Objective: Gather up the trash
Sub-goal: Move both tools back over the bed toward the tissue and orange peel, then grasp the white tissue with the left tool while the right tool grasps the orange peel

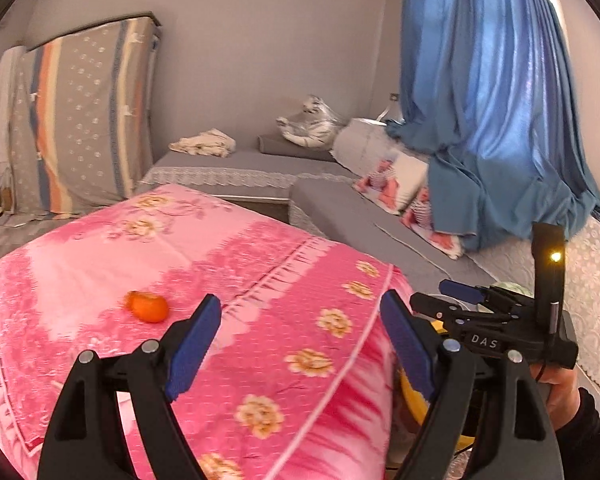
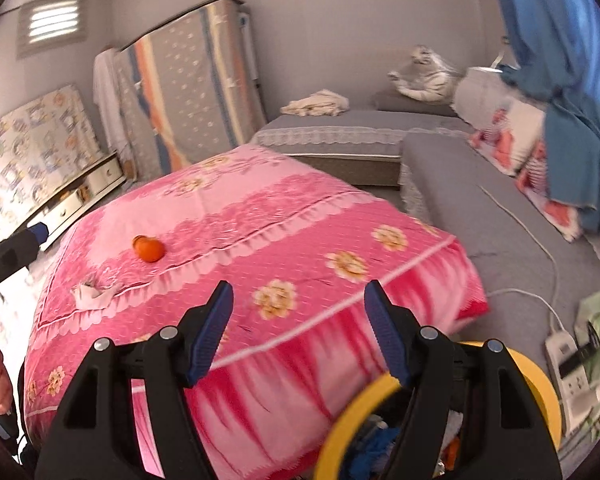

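An orange peel (image 1: 148, 306) lies on the pink flowered cloth (image 1: 260, 264), left of my left gripper (image 1: 300, 328), which is open and empty above the cloth. It also shows in the right wrist view (image 2: 149, 249). A crumpled white tissue (image 2: 92, 294) lies near the cloth's left edge. My right gripper (image 2: 298, 320) is open and empty, above a yellow-rimmed bin (image 2: 356, 412) that holds some scraps. The right gripper also shows in the left wrist view (image 1: 460, 298) at the right, and the bin's yellow rim (image 1: 410, 394) shows below it.
A grey sofa (image 2: 480, 200) runs along the back and right, with pillows (image 1: 396, 184), a plush tiger (image 1: 312, 128) and a blue curtain (image 1: 500, 100). A white power strip (image 2: 568, 360) and cable lie on the sofa. A mattress (image 1: 84, 120) leans on the wall.
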`<state>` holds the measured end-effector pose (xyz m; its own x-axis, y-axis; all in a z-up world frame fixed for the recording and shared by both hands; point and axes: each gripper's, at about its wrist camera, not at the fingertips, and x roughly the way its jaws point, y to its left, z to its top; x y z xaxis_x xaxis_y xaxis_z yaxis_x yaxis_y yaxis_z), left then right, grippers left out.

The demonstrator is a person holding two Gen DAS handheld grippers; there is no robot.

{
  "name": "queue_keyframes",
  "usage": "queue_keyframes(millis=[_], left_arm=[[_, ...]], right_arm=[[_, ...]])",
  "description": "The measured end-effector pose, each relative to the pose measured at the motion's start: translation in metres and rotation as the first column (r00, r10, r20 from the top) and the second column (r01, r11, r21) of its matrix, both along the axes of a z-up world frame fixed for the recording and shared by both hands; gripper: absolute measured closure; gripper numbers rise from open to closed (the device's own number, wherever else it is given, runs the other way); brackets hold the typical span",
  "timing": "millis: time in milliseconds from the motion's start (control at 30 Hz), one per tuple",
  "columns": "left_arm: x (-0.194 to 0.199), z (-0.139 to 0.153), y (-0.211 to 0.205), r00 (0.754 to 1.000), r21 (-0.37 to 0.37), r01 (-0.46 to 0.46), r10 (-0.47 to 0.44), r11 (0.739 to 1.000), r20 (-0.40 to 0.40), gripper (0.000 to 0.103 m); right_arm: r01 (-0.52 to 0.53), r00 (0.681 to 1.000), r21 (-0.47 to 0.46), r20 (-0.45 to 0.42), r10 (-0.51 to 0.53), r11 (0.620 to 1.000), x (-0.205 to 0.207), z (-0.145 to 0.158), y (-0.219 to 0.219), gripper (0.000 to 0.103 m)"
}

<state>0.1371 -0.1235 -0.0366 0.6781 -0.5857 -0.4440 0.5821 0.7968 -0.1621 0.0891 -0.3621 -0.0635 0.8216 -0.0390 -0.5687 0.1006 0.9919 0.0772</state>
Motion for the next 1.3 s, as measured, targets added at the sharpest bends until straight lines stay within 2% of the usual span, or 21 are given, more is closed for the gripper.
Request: queue_keyframes(millis=[233, 433, 567, 667, 833, 933, 1033, 1200, 1300], left_arm=[[0.005, 0.000, 0.033, 0.998, -0.006, -0.066, 0.066, 0.998, 0.014, 0.021], [0.025, -0.017, 0.065, 0.987, 0.024, -0.161, 0.162, 0.987, -0.006, 0.020], [0.044, -0.038, 0.094, 0.968, 0.081, -0.248, 0.251, 0.965, -0.029, 0.020], [0.060, -0.057, 0.118, 0.948, 0.120, -0.297, 0.307, 0.947, -0.081, 0.020], [0.073, -0.084, 0.142, 0.926, 0.158, -0.324, 0.347, 0.933, -0.151, 0.020], [0.081, -0.099, 0.148, 0.914, 0.185, -0.328, 0.361, 0.926, -0.183, 0.020], [0.093, -0.116, 0.152, 0.901, 0.184, -0.316, 0.355, 0.931, -0.248, 0.020], [0.109, -0.127, 0.157, 0.887, 0.161, -0.300, 0.337, 0.940, -0.316, 0.020], [0.115, -0.128, 0.157, 0.888, 0.162, -0.288, 0.326, 0.944, -0.324, 0.020]], right_arm=[[-0.114, 0.993, -0.049, -0.037, 0.112, 0.992, 0.042, -0.005, 0.042, 0.037], [-0.218, 0.974, -0.135, -0.090, 0.207, 0.967, 0.081, -0.012, 0.079, 0.036], [-0.281, 0.957, -0.194, -0.134, 0.258, 0.940, 0.111, -0.021, 0.104, 0.036], [-0.322, 0.943, -0.234, -0.168, 0.288, 0.917, 0.132, -0.030, 0.121, 0.036], [-0.388, 0.916, -0.280, -0.220, 0.335, 0.878, 0.163, -0.046, 0.149, 0.036], [-0.426, 0.898, -0.286, -0.248, 0.363, 0.858, 0.180, -0.057, 0.165, 0.036], [-0.471, 0.875, -0.288, -0.274, 0.399, 0.834, 0.197, -0.067, 0.183, 0.036], [-0.504, 0.850, -0.235, -0.305, 0.429, 0.831, 0.222, -0.077, 0.199, 0.036], [-0.524, 0.834, -0.201, -0.319, 0.450, 0.828, 0.233, -0.081, 0.207, 0.036]])
